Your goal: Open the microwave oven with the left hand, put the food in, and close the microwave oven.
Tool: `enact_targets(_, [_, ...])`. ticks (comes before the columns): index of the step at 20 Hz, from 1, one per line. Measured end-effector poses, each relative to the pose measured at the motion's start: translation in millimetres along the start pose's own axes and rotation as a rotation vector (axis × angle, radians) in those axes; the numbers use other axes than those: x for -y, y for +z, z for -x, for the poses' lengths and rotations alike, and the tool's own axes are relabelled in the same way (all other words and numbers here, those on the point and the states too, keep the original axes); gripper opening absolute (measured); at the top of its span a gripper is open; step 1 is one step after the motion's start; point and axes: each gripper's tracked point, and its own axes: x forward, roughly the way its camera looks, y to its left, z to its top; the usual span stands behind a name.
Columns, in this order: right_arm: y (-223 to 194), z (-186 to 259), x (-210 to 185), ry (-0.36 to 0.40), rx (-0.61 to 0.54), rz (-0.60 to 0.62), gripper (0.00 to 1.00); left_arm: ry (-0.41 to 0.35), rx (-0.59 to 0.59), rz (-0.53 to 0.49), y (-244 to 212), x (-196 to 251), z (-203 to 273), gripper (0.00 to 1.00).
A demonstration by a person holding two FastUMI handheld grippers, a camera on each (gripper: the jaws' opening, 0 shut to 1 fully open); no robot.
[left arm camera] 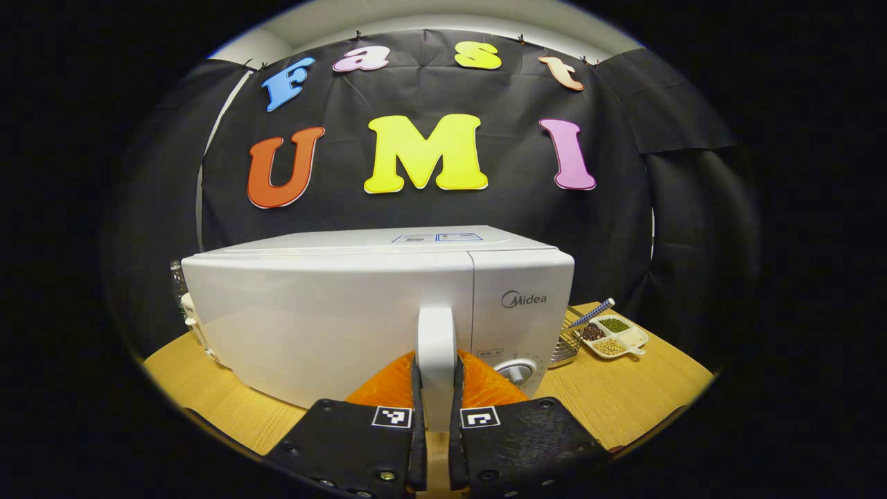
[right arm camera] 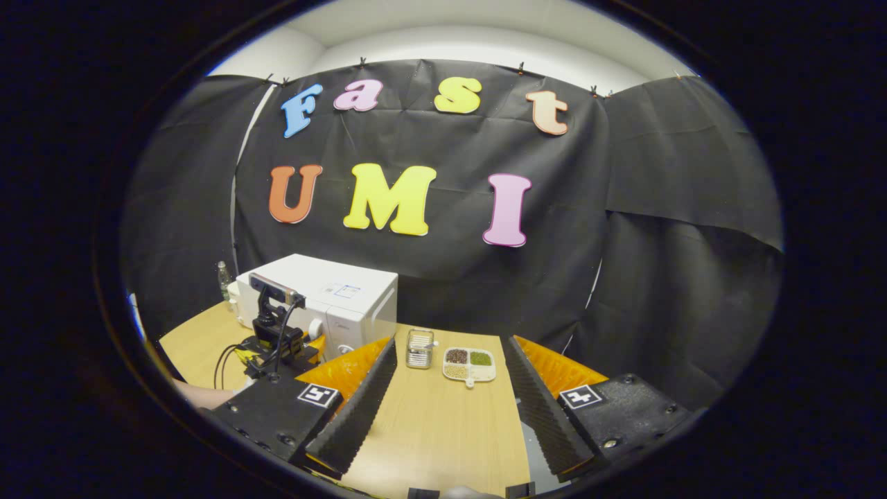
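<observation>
A white microwave oven (left arm camera: pixel 332 312) stands on the wooden table, its door closed. My left gripper (left arm camera: pixel 436 378) is shut on the door's white vertical handle (left arm camera: pixel 436 339), one finger on each side. To the right of the oven lies a white divided dish of beans and grains (left arm camera: pixel 614 336). In the right gripper view the same dish (right arm camera: pixel 470 364) sits ahead on the table, and my right gripper (right arm camera: pixel 447 388) hangs open above the tabletop with nothing between its fingers. That view also shows the left gripper (right arm camera: pixel 277 339) at the front of the microwave oven (right arm camera: pixel 332 298).
A small wire basket (left arm camera: pixel 567 346) with a striped stick stands between the oven and the dish; it is the basket (right arm camera: pixel 418 348) left of the dish in the right gripper view. A bottle (right arm camera: pixel 223 279) stands behind the oven at the left. Black cloth walls close the booth behind.
</observation>
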Motion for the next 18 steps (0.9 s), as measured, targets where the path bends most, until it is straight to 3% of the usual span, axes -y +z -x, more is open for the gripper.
enact_targets(2, [3.2, 2.4, -4.1, 0.0, 0.008, 0.001, 1.0, -0.017, -0.01, -0.002, -0.5, 0.6, 0.3, 0.11])
enact_targets(5, [5.6, 5.8, -9.9, 0.001, 0.011, 0.002, 0.96, -0.039, -0.026, -0.003, -0.9, 1.0, 3.9, 0.11])
enact_targets(8, [11.5, 8.6, -12.8, -0.01, 0.025, 0.005, 1.0, -0.045, -0.019, -0.011, -6.2, -3.9, 34.5, 0.11])
enact_targets(10, [11.3, 10.2, -18.2, -0.009, 0.027, 0.01, 0.96, -0.051, -0.026, -0.004, -11.8, -11.6, 59.2, 0.11])
enact_targets(12, [10.7, 13.2, -22.9, -0.009, 0.027, 0.008, 1.0, -0.052, -0.041, 0.009, -17.4, -22.0, 84.4, 0.11])
enact_targets(18, [12.7, 26.1, -45.5, -0.004, 0.038, -0.008, 0.96, -0.064, -0.092, -0.031, -27.9, -47.3, 130.0, 0.13])
